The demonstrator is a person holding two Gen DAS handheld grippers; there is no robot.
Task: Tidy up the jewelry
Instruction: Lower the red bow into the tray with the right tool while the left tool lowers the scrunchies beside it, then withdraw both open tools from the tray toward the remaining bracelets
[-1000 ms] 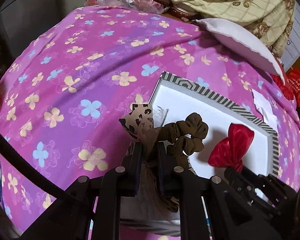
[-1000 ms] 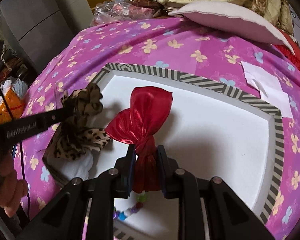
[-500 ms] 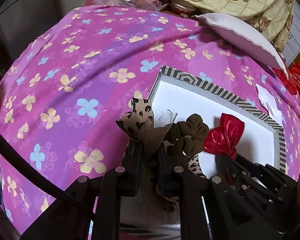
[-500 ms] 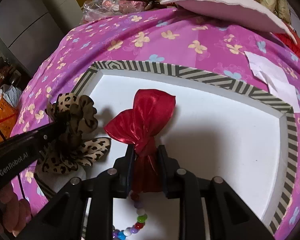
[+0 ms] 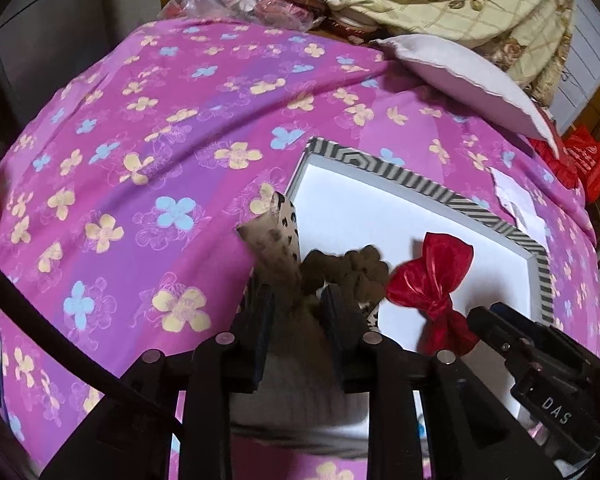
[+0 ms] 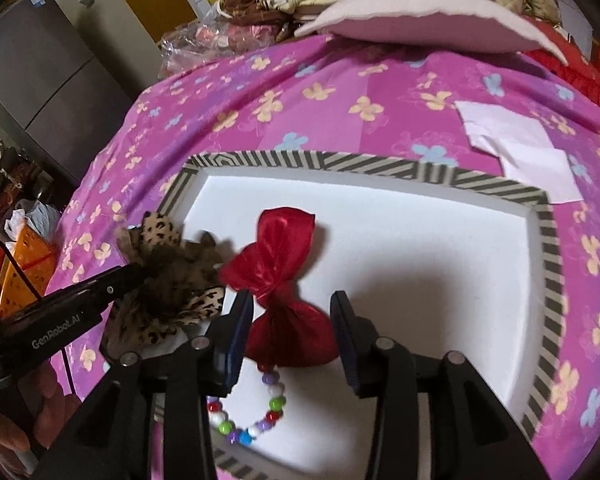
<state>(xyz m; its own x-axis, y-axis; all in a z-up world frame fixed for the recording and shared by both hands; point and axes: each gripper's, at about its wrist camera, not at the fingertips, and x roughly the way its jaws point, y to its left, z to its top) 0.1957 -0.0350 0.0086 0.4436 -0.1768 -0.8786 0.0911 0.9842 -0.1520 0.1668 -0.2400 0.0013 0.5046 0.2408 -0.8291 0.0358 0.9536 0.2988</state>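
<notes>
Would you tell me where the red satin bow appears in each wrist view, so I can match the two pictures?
Left wrist view: red bow lower right, inside the striped-rim tray, right of the brown scrunchie.
Right wrist view: red bow at centre, between the opening jaws of the right gripper, pads apart from it.
Shared landmark: the tray's striped rim.

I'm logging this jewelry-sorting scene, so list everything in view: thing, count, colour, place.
tray: one, white, striped rim, on bedspread
red bow: one, in tray, between opening right jaws
leopard bow: one, brown-tan, tray's left edge
bead bracelet: one, multicoloured, tray's near edge
bedspread: one, pink floral
pillow: one, pale, far side
papers: two, white, right of tray
left gripper: black, opening
right gripper: black
</notes>
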